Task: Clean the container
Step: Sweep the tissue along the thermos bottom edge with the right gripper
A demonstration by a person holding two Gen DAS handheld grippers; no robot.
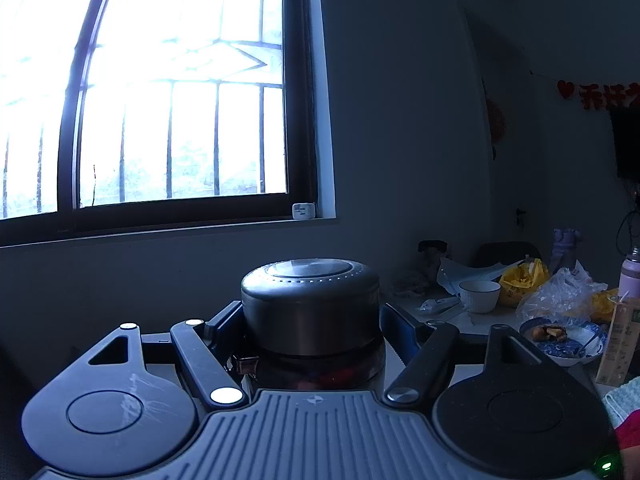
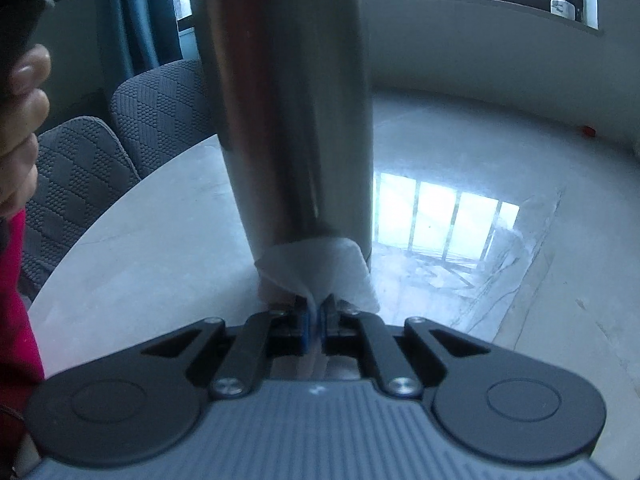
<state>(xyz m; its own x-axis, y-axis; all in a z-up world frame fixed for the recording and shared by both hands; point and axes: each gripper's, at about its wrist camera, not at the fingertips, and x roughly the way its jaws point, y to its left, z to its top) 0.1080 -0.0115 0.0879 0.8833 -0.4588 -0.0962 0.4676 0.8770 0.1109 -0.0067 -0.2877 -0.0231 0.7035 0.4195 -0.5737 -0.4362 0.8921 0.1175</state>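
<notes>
Nearest in the right wrist view, the right gripper (image 2: 318, 312) has its jaws pinched together on a white wipe (image 2: 320, 268), which folds up and fans out against the foot of the flask (image 2: 288, 100). The wipe is soft and limp, so I judge it will only scrub where it is pushed flat against the metal. The flask stands upright on the pale table (image 2: 140, 240), near its rounded left edge, with the window's reflection on the glossy top to its right. Its wall is smooth brushed steel, tall and straight-sided, and looks stiff and slippery. Rubbing near the base will likely tip or slide it unless the top is braced.

In the left wrist view that bracing is in place: the left gripper (image 1: 310, 320) is clamped on the flask, 1 finger on each side just under the lid (image 1: 310, 284). That seems the best hold, since the lid overhangs and stops it slipping down. The lid is dark, round and domed, with a ring of small dots and a flat glossy disc on top. Below it a darker band shows, with something reddish; I cannot tell what.

Far right on the table sit a white cup (image 1: 479, 295) and a blue patterned plate (image 1: 568, 350).
</notes>
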